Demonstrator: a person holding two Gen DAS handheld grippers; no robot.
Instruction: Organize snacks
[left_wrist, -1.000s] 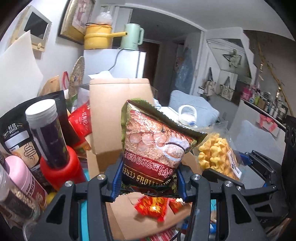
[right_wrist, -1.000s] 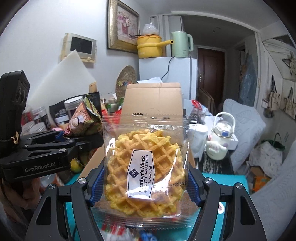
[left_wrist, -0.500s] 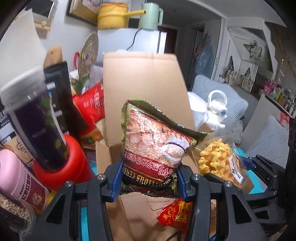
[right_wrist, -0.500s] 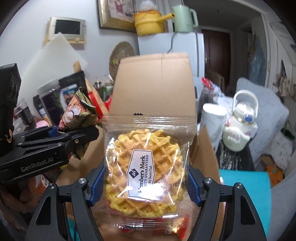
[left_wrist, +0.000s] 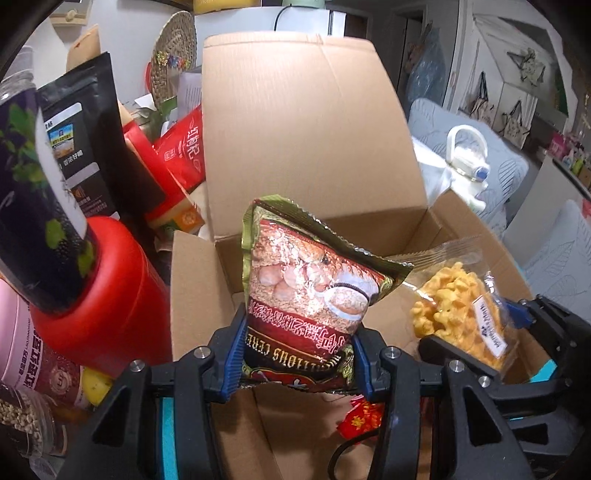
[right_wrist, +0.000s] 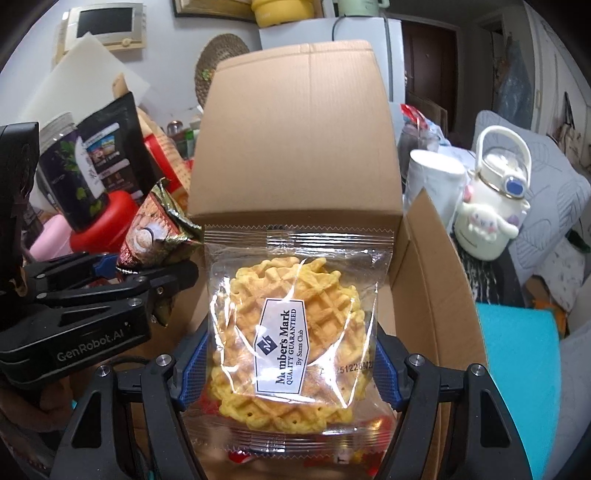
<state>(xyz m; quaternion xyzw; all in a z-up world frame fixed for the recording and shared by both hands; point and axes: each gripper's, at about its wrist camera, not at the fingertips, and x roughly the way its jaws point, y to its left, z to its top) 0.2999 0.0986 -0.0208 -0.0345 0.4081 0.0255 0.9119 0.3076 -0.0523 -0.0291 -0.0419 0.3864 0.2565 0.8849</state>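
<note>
A pale wall (right_wrist: 37, 48) carries a small white wall panel (right_wrist: 105, 26) with a dark screen and the bottom edge of a gilt picture frame (right_wrist: 214, 9). A white fridge (right_wrist: 328, 33) stands beyond, with a dark brown door (right_wrist: 424, 59) beside it. Grey leaf-patterned cushions (right_wrist: 546, 177) sit on the right, and even indoor light fills the room.

Left gripper (left_wrist: 297, 360) clamping cereal packet (left_wrist: 310, 295), above open cardboard box (left_wrist: 306, 147), waffle bag (left_wrist: 458, 314) alongside

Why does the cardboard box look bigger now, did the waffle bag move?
Yes. The waffle bag, clamped in the right gripper, came down closer to the open cardboard box, whose flap now fills more of the view.
</note>
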